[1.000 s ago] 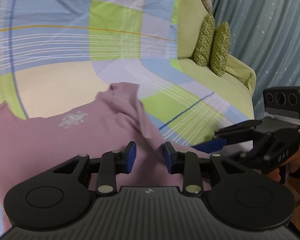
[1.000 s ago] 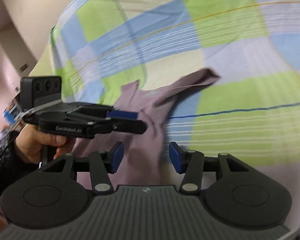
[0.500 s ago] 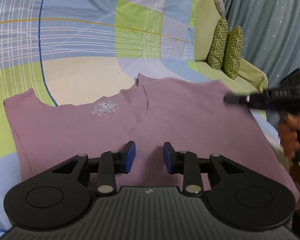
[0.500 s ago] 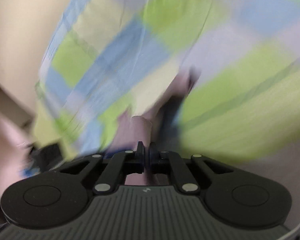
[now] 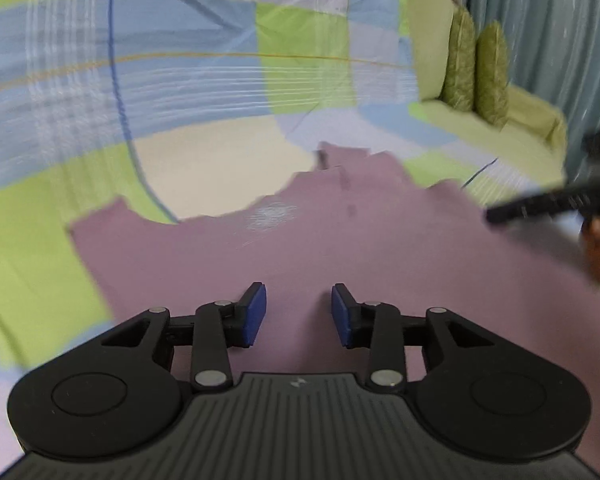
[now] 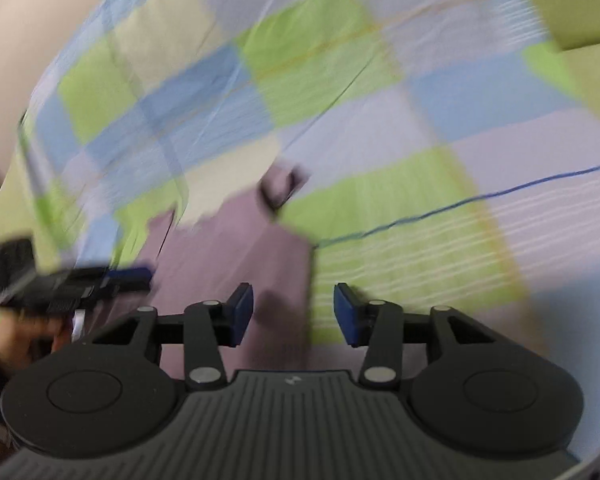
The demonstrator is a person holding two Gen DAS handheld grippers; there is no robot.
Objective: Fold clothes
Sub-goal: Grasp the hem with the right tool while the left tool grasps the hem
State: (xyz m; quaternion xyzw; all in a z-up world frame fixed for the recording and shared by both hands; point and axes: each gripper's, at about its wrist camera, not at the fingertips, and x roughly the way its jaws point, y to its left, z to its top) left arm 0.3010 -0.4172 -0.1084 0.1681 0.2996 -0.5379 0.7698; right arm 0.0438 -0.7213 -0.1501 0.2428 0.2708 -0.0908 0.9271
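A mauve T-shirt (image 5: 340, 240) with a small white print lies spread flat on the checked bedspread (image 5: 180, 80). My left gripper (image 5: 299, 314) hovers over the shirt's lower middle, its jaws opening, the blue pads apart and pressing on nothing. My right gripper (image 6: 294, 314) hangs over the shirt's (image 6: 236, 248) right edge, which runs below the gap between its pads; its jaws are opening and hold nothing. Each gripper shows blurred in the other's view: the right gripper (image 5: 496, 214) at the shirt's right side, the left gripper (image 6: 140, 278) in a hand at the left.
Two green patterned cushions (image 5: 476, 68) stand on a pale green cover (image 5: 520, 120) at the far right, before a blue-grey curtain (image 5: 560, 20). A beige wall (image 6: 40, 20) rises beyond the bedspread's far left edge.
The shirt went from bunched with a flap turned over to spread flat. The right gripper shut, then opened again beside the shirt's edge. Both views swung and are blurred.
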